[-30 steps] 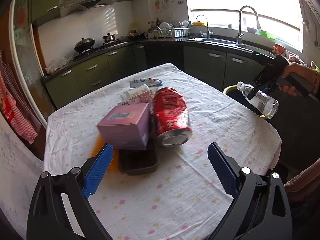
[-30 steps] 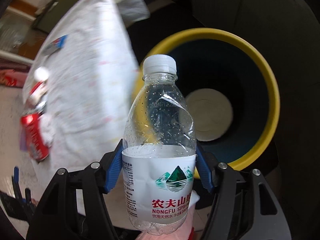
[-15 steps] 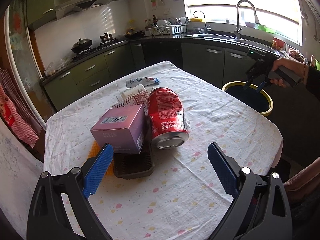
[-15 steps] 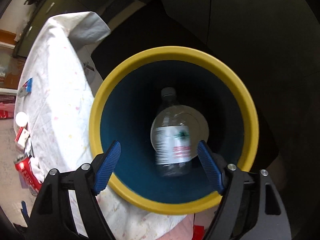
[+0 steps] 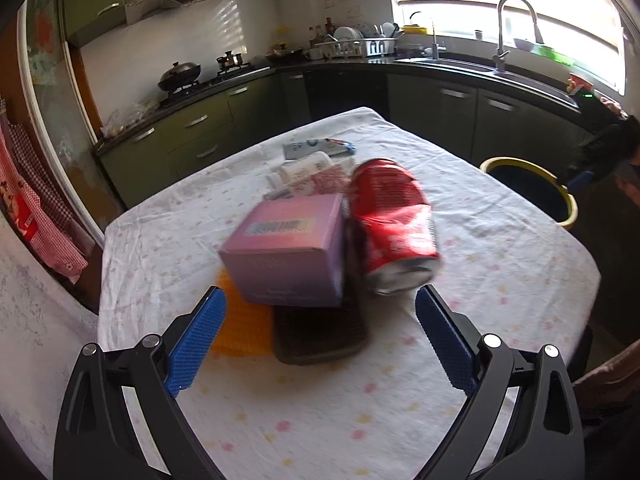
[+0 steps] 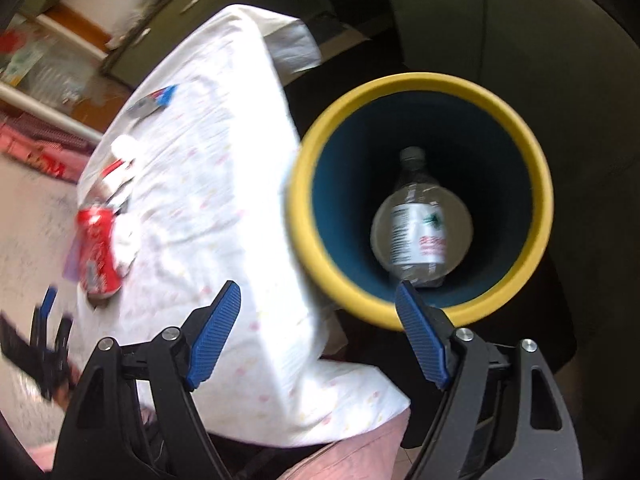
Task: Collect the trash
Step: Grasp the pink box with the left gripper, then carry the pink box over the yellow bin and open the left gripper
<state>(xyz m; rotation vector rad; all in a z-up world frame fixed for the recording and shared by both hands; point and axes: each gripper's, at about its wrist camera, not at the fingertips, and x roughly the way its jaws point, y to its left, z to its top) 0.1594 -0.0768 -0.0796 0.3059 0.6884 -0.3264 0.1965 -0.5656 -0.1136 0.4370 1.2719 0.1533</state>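
Note:
A dented red cola can point(image 5: 394, 224) lies on its side on the table, touching a pink box point(image 5: 286, 250) that rests on a dark tray point(image 5: 320, 332). My left gripper point(image 5: 318, 338) is open and empty, just short of the box and can. The yellow-rimmed bin point(image 6: 532, 216) stands on the floor beside the table, and a clear water bottle point(image 6: 418, 224) lies at its bottom. My right gripper point(image 6: 320, 336) is open and empty above the bin's near rim. The can also shows in the right wrist view point(image 6: 96, 252).
An orange mat point(image 5: 240, 332) lies under the tray. Small cartons point(image 5: 316, 174) and a flat blue-and-white packet point(image 5: 318, 146) lie behind the can on the white tablecloth point(image 5: 500, 264). The bin point(image 5: 532, 192) stands off the table's right edge. Green kitchen cabinets run behind.
My right gripper opened and let go of the water bottle, which dropped into the bin, then pulled back toward the table. My left gripper moved closer to the pink box and can.

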